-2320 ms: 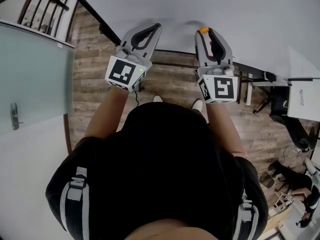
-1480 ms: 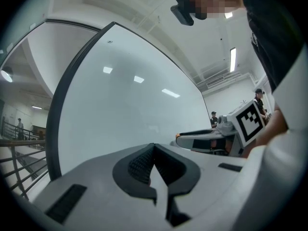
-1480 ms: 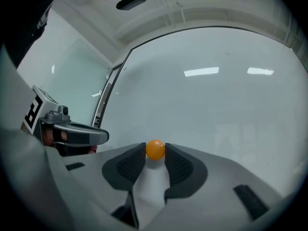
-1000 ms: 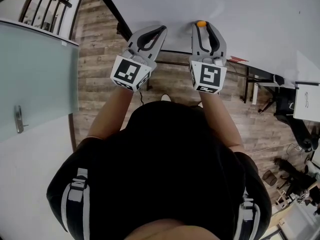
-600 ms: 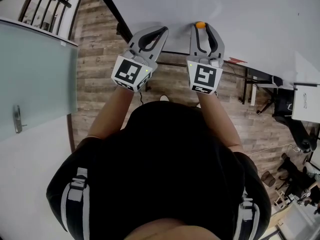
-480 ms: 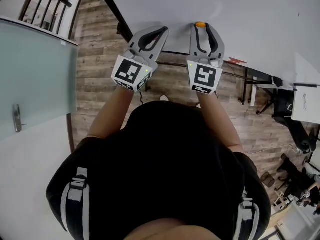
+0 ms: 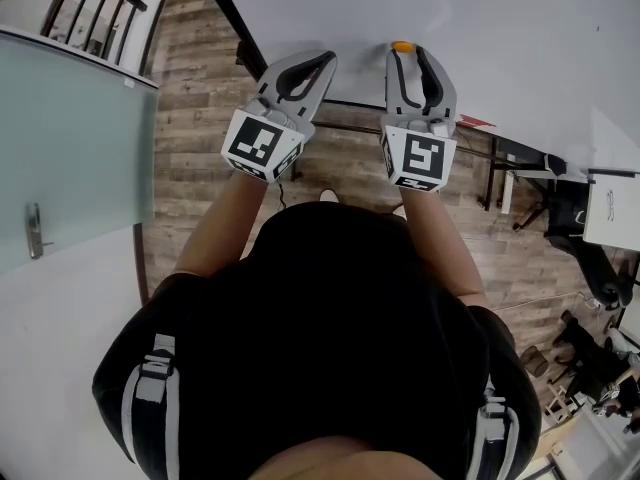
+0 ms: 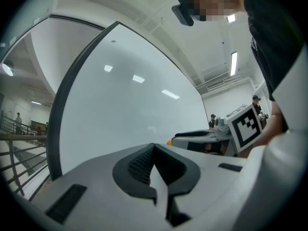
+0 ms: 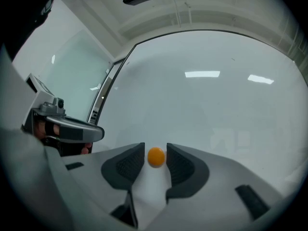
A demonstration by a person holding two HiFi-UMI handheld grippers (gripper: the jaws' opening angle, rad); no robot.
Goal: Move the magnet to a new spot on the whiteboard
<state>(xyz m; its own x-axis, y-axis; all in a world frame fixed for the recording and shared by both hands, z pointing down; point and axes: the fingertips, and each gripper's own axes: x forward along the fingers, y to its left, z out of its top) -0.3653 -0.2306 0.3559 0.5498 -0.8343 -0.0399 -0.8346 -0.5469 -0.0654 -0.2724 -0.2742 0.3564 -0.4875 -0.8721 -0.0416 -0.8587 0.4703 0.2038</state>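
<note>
One whiteboard [image 7: 520,18], plank floor [image 7: 190,138], frosted glass door [image 7: 70,138]

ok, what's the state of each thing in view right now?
left gripper: shut, nothing between its jaws.
right gripper: open, jaws have just been opening, magnet between them.
magnet: on the whiteboard, a gap to each pad.
whiteboard: upright, blank around the magnet.

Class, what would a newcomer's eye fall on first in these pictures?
The small orange magnet on the whiteboard, sitting between the jaws of the right gripper, which have just been opening and stand clear of it. Beside it, the left gripper is shut and empty.
</note>
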